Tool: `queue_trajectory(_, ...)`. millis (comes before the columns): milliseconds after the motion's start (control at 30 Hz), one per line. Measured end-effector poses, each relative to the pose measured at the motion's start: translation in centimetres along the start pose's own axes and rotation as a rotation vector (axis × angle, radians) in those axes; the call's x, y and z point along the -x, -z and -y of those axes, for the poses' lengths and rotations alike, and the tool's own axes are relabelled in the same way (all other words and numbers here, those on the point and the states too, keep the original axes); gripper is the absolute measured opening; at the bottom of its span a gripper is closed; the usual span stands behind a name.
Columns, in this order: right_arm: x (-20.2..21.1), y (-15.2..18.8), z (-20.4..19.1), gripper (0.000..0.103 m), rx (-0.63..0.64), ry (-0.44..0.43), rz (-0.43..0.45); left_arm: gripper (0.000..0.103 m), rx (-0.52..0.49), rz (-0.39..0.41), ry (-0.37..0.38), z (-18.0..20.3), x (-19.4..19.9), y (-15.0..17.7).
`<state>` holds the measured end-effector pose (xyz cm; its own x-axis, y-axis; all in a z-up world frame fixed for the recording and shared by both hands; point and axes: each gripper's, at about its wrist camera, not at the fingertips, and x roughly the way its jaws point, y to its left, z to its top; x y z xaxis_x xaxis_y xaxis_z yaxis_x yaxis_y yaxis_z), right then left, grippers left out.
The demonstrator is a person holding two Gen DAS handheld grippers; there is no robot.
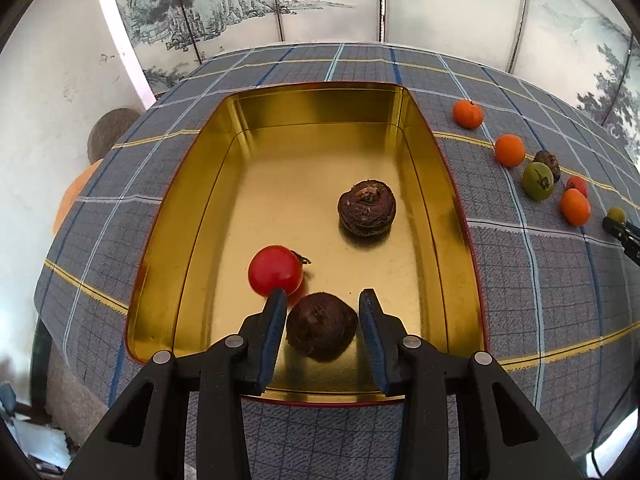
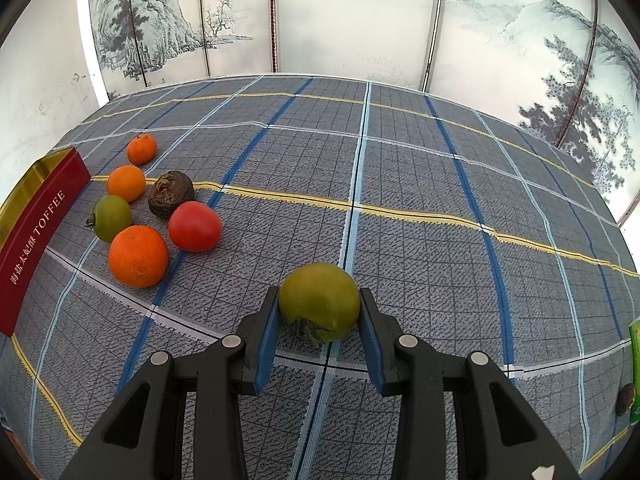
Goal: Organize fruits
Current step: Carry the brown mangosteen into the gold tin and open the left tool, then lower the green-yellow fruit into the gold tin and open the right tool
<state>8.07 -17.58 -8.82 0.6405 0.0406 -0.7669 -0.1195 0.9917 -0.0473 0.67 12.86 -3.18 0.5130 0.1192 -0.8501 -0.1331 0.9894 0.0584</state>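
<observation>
Two hand-held grippers are working over the desk [image 2: 420, 208]. Left hand-held gripper [image 1: 323, 300] is hovering inside the gold tin [image 1: 436, 168], fingers spread around a brown fruit [image 1: 321, 327], a gap showing on the right side; red tomato [image 1: 275, 270] is sitting just off its left fingertip, second brown fruit [image 1: 367, 208] further ahead. Right hand-held gripper [image 2: 319, 296] is pinching a green tomato [image 2: 319, 300] on the plaid cloth. Ahead-left of it, oranges [image 2: 138, 256] and mixed fruit are lying clustered beside the tin's red wall [image 2: 36, 240].
</observation>
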Motion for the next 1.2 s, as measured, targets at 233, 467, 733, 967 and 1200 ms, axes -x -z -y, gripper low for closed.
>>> queue_trajectory(233, 1.9, -0.9, -1.1, 0.035, 0.002, -0.026, 0.035, 0.044, 0.003, 0.009, 0.009, -0.2, 0.1, -0.3)
queue_trajectory(467, 4.4, -2.5, -6.5, 0.035, 0.099, -0.175, 0.076, 0.053, 0.016, 0.05, 0.035, -0.4, 1.1, -0.5)
queue_trajectory(733, 5.6, -3.1, -16.2, 0.035, 0.262, -0.382, 0.086, 0.064, 0.11, 0.122, 0.07, -3.6, 3.9, -0.4)
queue_trajectory(967, 5.5, -4.0, -23.8, 0.035, 0.368, -0.487, 0.078, 0.069, 0.209, 0.134, 0.02, -7.8, 5.2, 0.6)
queue_trajectory(1200, 4.4, -3.7, -28.3, 0.035, 0.46, -0.511, 0.052, 0.071, 0.26, 0.11, -0.037, -10.2, 5.2, 1.7)
